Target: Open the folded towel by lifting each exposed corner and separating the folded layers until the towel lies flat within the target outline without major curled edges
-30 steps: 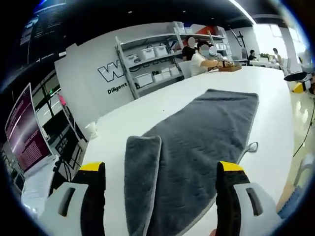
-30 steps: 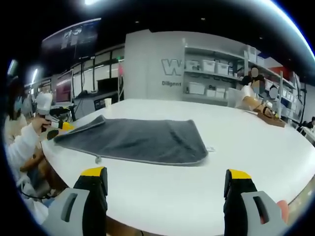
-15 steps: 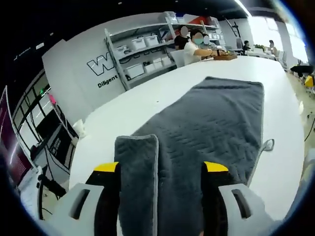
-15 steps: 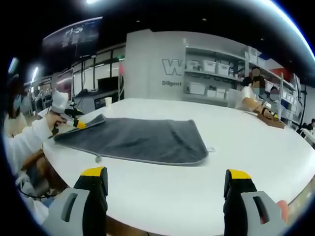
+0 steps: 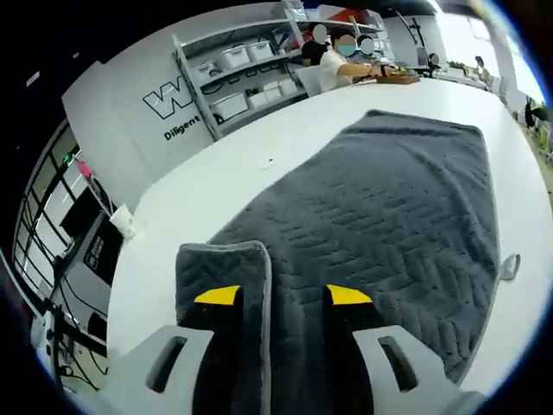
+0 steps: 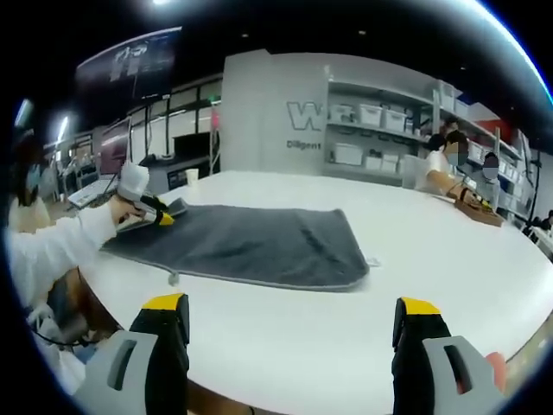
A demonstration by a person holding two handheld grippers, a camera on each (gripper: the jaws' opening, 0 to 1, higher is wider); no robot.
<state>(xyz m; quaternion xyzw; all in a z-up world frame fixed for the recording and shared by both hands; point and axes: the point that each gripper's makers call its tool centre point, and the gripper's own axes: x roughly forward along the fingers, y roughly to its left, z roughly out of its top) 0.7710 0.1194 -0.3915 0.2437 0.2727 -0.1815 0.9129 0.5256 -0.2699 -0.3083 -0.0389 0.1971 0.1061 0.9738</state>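
Looks like an open-plan lab/office w/ a workshop feel. Big white desk (image 6: 415,259) runs ahead of the tongs; beyond it, metal shelving (image 6: 380,138) w/ storage bins vs. a white wall w/ large lettering (image 5: 168,104). Seated people (image 5: 341,65) work at the far end; monitors (image 6: 112,156) far left, dark ceiling w/ strip lights.

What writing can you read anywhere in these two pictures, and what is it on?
"W": start of a big logo on the grey wall, cut off by the shelves.
"Diligent": small line under it, the rest hidden.
Hanging screen: text too blurred to read.
Bin labels on the shelves: too small to read.
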